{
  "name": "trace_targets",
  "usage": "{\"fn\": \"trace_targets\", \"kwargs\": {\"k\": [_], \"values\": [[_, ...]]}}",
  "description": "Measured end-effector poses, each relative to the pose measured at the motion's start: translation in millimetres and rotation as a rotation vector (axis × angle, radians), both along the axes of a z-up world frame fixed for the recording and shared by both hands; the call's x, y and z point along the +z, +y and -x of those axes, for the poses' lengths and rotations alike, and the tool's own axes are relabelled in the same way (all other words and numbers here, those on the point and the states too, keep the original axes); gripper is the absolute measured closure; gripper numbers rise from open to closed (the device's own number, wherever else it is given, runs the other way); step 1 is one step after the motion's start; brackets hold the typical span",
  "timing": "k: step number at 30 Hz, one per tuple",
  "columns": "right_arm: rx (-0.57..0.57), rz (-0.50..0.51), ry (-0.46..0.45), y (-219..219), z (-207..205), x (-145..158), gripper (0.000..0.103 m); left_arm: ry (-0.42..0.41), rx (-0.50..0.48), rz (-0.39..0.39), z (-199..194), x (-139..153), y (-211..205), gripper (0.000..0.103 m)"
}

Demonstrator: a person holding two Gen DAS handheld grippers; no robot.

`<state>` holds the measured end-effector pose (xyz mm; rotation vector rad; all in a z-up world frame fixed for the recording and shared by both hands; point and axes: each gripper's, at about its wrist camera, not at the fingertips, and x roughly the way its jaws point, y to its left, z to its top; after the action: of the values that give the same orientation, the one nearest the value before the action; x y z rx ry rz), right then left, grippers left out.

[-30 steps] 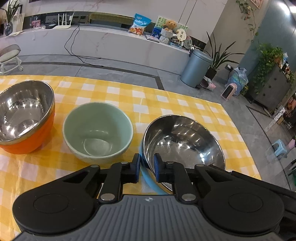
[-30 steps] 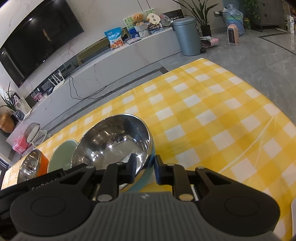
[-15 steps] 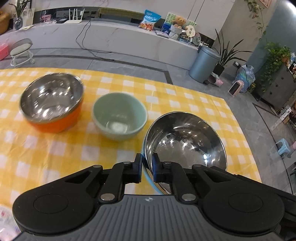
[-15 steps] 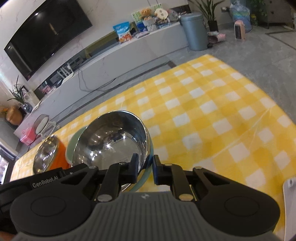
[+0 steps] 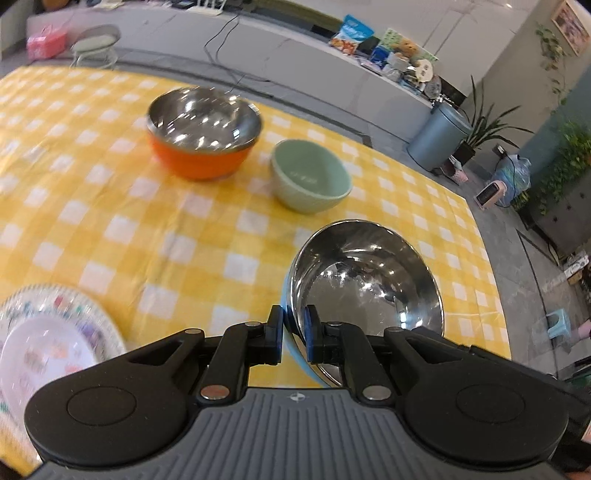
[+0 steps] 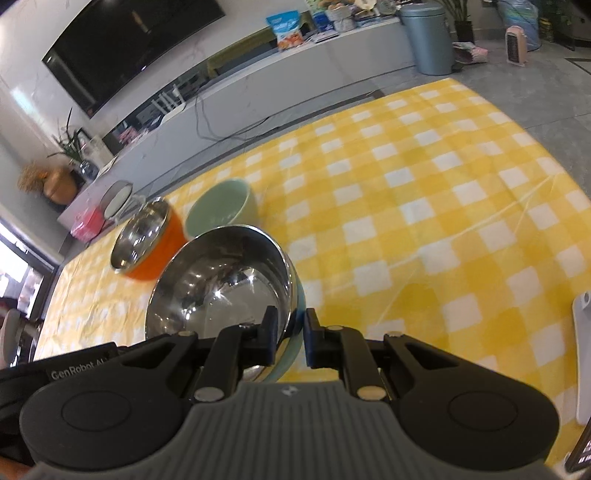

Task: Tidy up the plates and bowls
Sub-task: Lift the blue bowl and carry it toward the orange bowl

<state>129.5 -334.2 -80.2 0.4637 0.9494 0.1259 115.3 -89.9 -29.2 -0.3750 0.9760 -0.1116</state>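
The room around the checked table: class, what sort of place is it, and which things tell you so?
Most likely a home living room. A large wall-mounted television hangs above a long low media counter, with potted houseplants and a pedal bin nearby.

Three bowls: blue-sided steel, orange-sided steel, green; one patterned plate.

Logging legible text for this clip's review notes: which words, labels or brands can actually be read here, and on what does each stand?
"GenRobot AI", last letters cut off: on the left gripper's black body, seen from the right wrist.
Snack bag on the counter: printing too small to read.
Patterned plate: coloured markings blurred, unreadable.
Framed picture on the wall: nothing legible.
Nothing else is readable.
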Motion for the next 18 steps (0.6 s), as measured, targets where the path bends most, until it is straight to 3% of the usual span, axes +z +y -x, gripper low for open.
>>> {"fn": "trace_targets", "kwargs": {"k": [18], "values": [[0.022,-0.049,0.072,6,15,-18,0.091,0.055,0.04,0.036,25,-24,20,0.09]]}}
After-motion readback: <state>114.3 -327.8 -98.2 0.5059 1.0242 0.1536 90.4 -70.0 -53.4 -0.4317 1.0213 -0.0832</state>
